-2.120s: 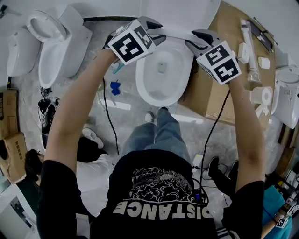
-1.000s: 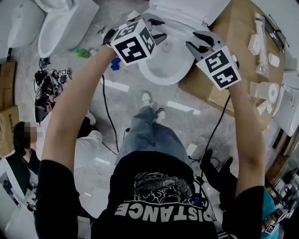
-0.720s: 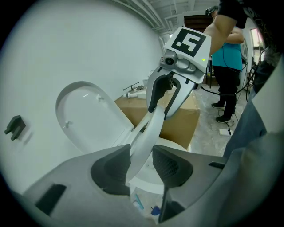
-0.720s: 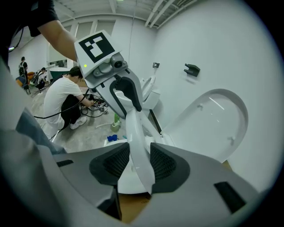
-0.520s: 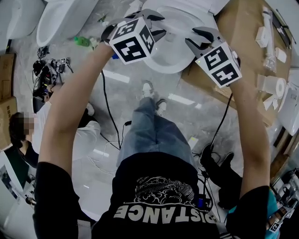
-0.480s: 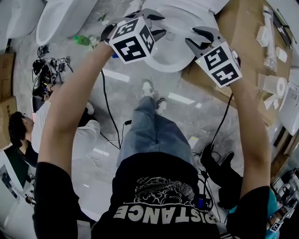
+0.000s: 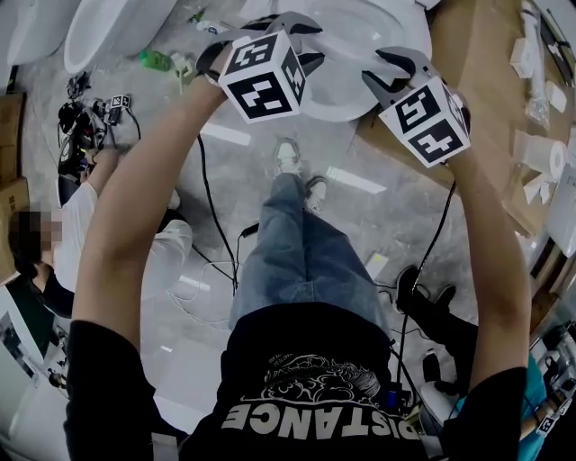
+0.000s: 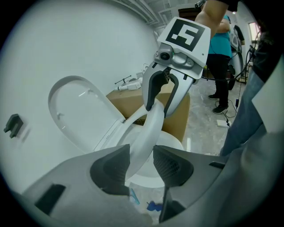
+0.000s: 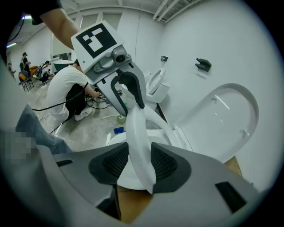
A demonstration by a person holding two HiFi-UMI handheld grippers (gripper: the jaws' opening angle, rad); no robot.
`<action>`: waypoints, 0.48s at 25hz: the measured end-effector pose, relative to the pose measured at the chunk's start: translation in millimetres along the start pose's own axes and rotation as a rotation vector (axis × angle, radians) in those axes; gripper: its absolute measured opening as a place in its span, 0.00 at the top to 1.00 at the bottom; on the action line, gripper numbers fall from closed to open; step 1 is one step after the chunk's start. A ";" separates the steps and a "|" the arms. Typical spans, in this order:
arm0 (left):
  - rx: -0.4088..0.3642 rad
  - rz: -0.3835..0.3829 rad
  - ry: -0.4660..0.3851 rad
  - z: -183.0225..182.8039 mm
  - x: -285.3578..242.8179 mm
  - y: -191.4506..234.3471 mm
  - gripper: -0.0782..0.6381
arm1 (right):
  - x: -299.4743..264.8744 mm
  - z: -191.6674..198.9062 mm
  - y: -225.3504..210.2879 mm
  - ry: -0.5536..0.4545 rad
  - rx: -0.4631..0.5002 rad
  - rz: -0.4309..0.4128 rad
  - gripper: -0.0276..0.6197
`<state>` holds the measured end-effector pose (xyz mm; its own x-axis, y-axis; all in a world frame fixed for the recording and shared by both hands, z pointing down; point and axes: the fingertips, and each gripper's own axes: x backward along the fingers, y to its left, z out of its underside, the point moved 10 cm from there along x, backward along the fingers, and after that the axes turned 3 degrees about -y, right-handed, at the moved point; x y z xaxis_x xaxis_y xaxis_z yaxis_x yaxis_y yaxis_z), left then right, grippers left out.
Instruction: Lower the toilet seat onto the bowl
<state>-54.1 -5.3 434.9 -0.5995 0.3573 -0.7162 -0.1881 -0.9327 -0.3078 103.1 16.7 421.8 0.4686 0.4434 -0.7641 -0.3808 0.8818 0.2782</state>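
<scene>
step: lowering; toilet seat [image 8: 150, 126] half down, tilted above bowl [image 8: 174, 142] | left tool [image 8: 141, 163], right tool [image 9: 140, 165] each clasp its rim, jaws have just been opening | next: probably ease it flat, then release

A cardboard box [image 7: 490, 99] sits at two o'clock in the head view, with white parts [image 7: 540, 153] lying on it. A second toilet [image 7: 99, 27] stands at eleven o'clock, with a small green thing [image 7: 155, 60] just beside it. At nine o'clock a person in a white shirt [image 7: 76, 225] crouches near a black cable [image 7: 202, 194].
</scene>
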 end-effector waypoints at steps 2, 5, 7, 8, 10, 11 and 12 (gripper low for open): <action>-0.007 0.004 0.009 5.3 -3.4 -7.7 0.67 | -4.6 4.4 7.8 0.009 0.007 -0.006 0.71; -0.015 0.010 0.019 13.6 -8.9 -21.7 0.67 | -11.4 12.4 21.4 0.021 0.019 -0.014 0.70; -0.019 0.010 0.022 20.5 -12.1 -30.9 0.67 | -16.4 15.5 30.2 0.029 0.042 -0.018 0.70; -0.020 0.010 0.025 24.1 -13.6 -34.8 0.67 | -19.2 16.2 33.8 0.031 0.056 -0.020 0.70; -0.025 0.013 0.034 30.4 -17.6 -41.7 0.67 | -25.0 19.3 40.3 0.035 0.072 -0.028 0.70; -0.028 0.013 0.040 33.1 -20.2 -45.1 0.67 | -27.9 21.8 43.2 0.038 0.077 -0.033 0.70; -0.029 0.013 0.045 35.6 -23.0 -48.5 0.67 | -30.6 24.5 46.1 0.042 0.083 -0.038 0.70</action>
<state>-58.9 30.0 488.6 -0.5663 0.3476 -0.7473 -0.1573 -0.9356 -0.3160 90.7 47.6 472.3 0.4467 0.4042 -0.7982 -0.2954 0.9087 0.2948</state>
